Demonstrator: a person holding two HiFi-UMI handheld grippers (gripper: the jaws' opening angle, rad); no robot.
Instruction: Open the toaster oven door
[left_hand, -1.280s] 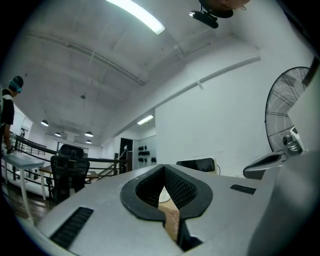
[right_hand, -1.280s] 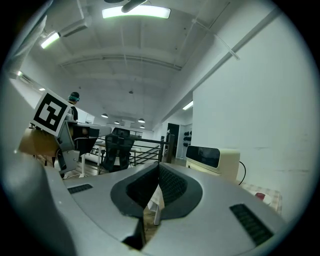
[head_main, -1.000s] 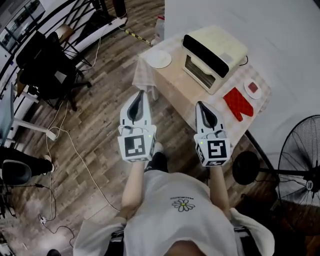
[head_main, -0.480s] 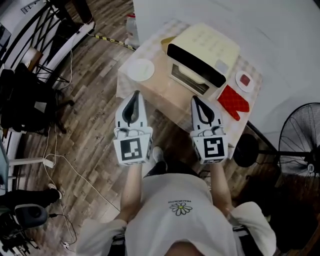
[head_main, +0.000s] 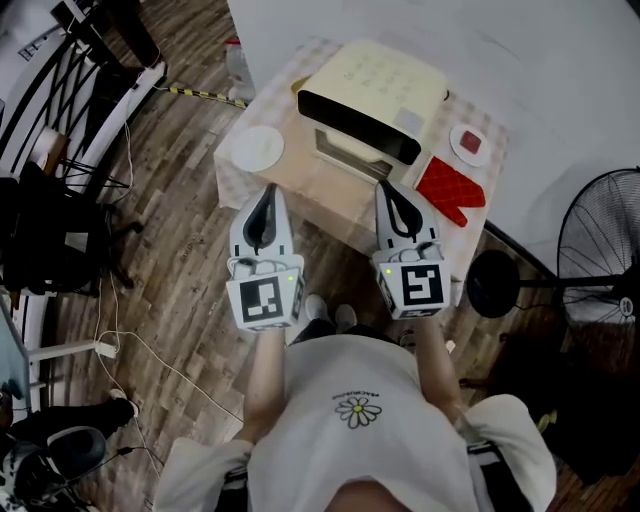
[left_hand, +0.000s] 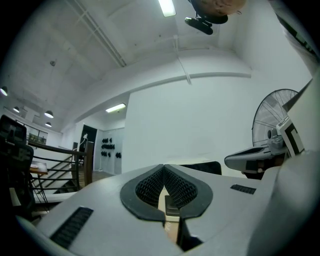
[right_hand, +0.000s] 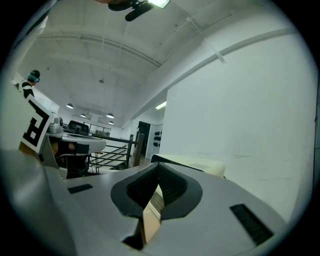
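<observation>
So: toaster oven (head_main: 372, 95) door (head_main: 352, 152) shut, task not begun.
It sits mid-table (head_main: 300, 187), door toward me; I hold left gripper (head_main: 266, 194) and right gripper (head_main: 385, 190) at the near edge, both pinched closed, empty, short of the door.

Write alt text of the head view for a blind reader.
A person holds the shut left hand-held gripper and right hand-held gripper before a table bearing a closed cream boxy toaster oven. A round white plate lies left of it, a red mitt right.
</observation>
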